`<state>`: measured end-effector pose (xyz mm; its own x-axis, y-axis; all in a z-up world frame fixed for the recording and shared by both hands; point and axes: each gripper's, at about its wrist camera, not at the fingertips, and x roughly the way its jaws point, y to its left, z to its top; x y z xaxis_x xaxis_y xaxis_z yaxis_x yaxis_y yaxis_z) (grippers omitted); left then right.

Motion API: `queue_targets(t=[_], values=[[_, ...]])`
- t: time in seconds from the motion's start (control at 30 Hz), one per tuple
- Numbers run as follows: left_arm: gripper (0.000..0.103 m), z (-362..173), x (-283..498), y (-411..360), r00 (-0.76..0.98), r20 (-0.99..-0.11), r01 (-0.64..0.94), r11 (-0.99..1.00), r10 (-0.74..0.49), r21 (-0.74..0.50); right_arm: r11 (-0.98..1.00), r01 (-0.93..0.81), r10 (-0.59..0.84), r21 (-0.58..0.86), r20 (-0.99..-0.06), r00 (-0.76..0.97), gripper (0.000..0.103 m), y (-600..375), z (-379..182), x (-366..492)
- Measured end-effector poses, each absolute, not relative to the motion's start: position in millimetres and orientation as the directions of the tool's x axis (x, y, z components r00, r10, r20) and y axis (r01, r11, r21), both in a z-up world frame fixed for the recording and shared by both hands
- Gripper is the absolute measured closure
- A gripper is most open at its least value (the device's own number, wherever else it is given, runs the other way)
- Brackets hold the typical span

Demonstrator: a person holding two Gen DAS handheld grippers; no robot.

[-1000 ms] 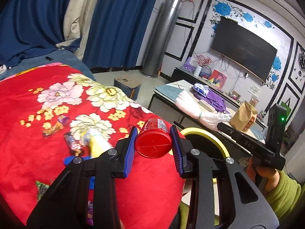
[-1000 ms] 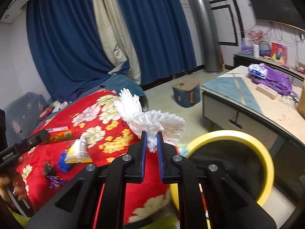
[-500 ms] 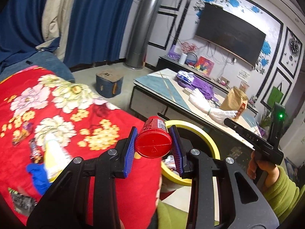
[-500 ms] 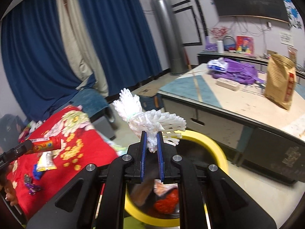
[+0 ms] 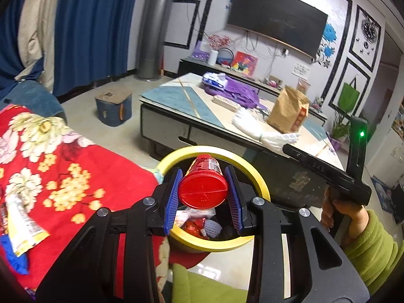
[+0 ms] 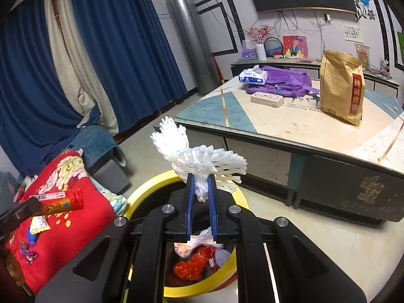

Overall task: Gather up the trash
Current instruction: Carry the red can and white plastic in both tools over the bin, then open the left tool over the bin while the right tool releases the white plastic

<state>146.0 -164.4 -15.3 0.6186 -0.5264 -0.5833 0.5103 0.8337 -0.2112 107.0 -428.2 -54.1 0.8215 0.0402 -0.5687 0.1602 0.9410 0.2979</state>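
My left gripper [image 5: 203, 189] is shut on a red candy tube [image 5: 203, 190] with a red cap, held over the yellow-rimmed trash bin [image 5: 262, 184]. The same tube [image 6: 60, 202] shows at the left of the right wrist view, beside the bin. My right gripper [image 6: 200, 197] is shut on a bunch of white foam netting [image 6: 199, 159], held above the yellow-rimmed bin [image 6: 144, 189]. Inside the bin lie red and white wrappers [image 6: 194, 262]. The netting [image 5: 262, 131] and the right gripper appear at the right of the left wrist view, in a hand with a green sleeve [image 5: 371, 250].
A red floral blanket [image 5: 75, 176] left of the bin carries a yellow-white packet [image 5: 22, 224] and several small wrappers [image 6: 27, 252]. Behind the bin stands a low table [image 6: 290, 131] with a brown paper bag [image 6: 341, 85] and purple cloth [image 6: 285, 80]. A blue box [image 5: 113, 108] sits on the floor.
Both grippers have swung right from over the red blanket to above the yellow bin, still holding the tube and the netting. The bin's contents have come into view.
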Motion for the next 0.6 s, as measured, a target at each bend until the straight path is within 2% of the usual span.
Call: queue_targets(t=[0.6], values=[[0.075, -69.4, 160.4, -207.8, 0.530, -0.675, 0.562, 0.809, -0.513, -0.173, 0.924, 0.165, 0.094, 0.345, -0.623, 0.776, 0.092, -432.9, -83.1, 121.6]])
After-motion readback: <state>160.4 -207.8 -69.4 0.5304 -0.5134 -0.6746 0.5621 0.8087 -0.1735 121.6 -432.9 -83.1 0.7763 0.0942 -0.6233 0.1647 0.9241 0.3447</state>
